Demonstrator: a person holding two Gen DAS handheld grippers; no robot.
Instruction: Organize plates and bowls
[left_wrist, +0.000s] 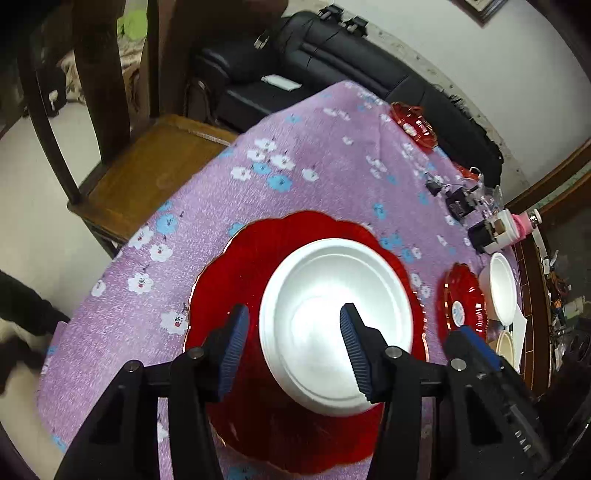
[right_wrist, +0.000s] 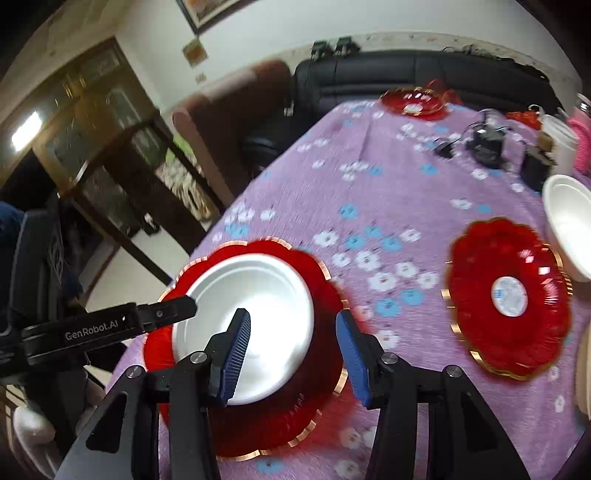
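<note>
White foam, by the look of it: the shallow bowl (left_wrist: 334, 325) sits inside the large red scalloped plate (left_wrist: 236, 280) at the near edge of the bench (left_wrist: 314, 155), which is covered with a purple flowered cloth. In the left wrist view the left gripper (left_wrist: 293, 343) hovers above this pair with its jaws wide apart and nothing between them; one blue pad (left_wrist: 236, 347) is over the red rim, the other over the bowl's middle. In the right wrist view the right gripper (right_wrist: 293, 354) is likewise spread open and empty, one pad over the bowl and the other just past the plate's right rim.

Further right lie a smaller red plate (right_wrist: 509, 299) with a round sticker at its centre and, just beside it, a second white bowl (right_wrist: 569, 225). A third red plate (right_wrist: 413, 101) rests at the far end of the bench, near a tangle of black chargers (right_wrist: 487, 142).

The foam bowl is probably very light and easily dented, so a gentle pinch on its rim would serve best (squeezing hard could crack it). The red plate looks like stiff, glossy plastic or glass, slippery on the flat; its gold-trimmed scalloped edge is the sensible place to take hold. Lifting that plate with the bowl loose on it risks the bowl sliding off.
</note>
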